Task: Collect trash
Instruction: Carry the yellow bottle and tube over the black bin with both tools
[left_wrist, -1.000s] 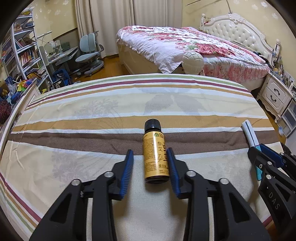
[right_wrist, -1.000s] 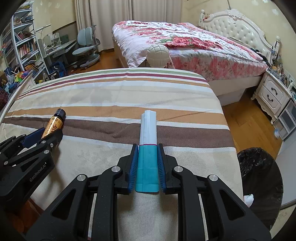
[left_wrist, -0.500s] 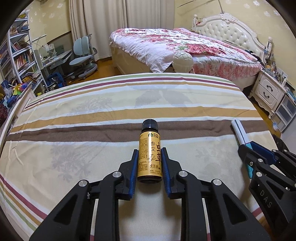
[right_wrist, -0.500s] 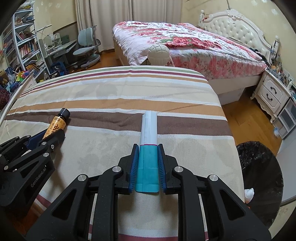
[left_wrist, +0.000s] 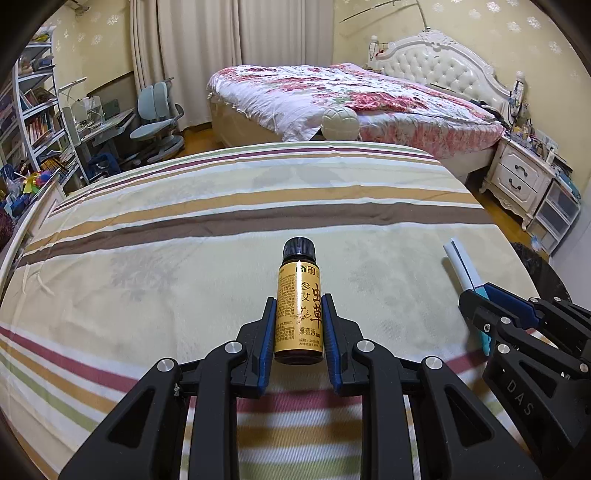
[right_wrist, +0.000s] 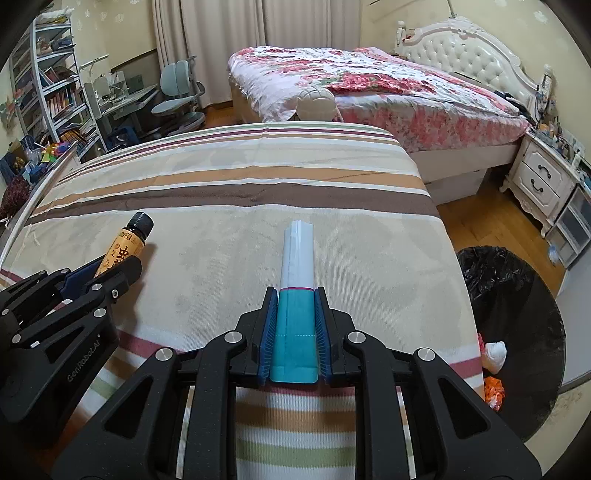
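Both pieces of trash are picked up but not yet binned: the left claw (left_wrist: 298, 334) is clamped on a small brown bottle (left_wrist: 299, 299), the right claw (right_wrist: 294, 332) on a teal-and-white carton (right_wrist: 297, 291). The black-lined trash bin (right_wrist: 517, 295) (some scraps inside) stands on the wooden floor (right_wrist: 480, 225), right of the striped bedspread (right_wrist: 240, 184); a floral bed (right_wrist: 369, 85) lies beyond.

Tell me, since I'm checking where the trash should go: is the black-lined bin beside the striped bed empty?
No. In the right wrist view the bin already holds a white crumpled wad and an orange scrap near its rim.
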